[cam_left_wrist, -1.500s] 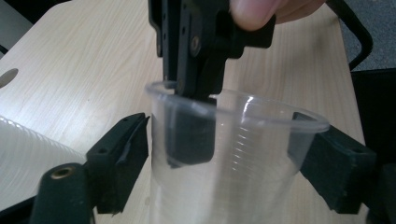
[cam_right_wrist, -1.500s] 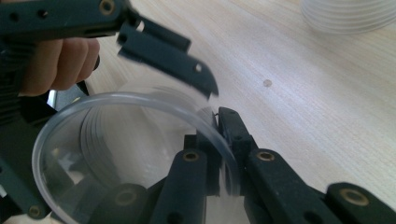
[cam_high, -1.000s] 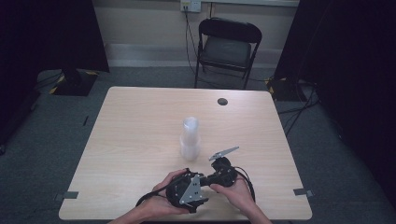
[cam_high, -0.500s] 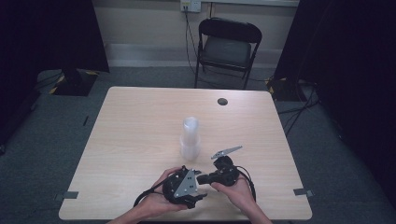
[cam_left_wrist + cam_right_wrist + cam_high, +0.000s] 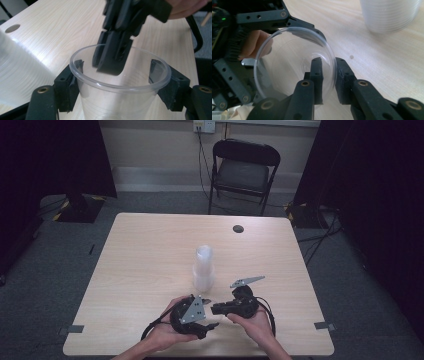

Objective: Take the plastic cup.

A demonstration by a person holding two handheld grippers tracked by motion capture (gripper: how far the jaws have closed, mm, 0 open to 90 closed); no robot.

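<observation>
Cup [image 5: 120, 90] of clear plastic, with nothing in it but one finger of the right gripper [image 5: 216, 309], sits clamped across its sides between the fingers [image 5: 65, 87] of the left gripper [image 5: 212, 313], just above the near edge of the desk [image 5: 150, 250]. Its long axis lies roughly level, the open mouth turned toward the right gripper. That gripper's fingers [image 5: 345, 77] straddle the rim, one inside the wall and one outside; they have just been opening and stand slightly apart, the wall between them. A stack of cups [image 5: 203, 268] stands upright just beyond the hands. Farther back and to both sides the desk offers open room.
</observation>
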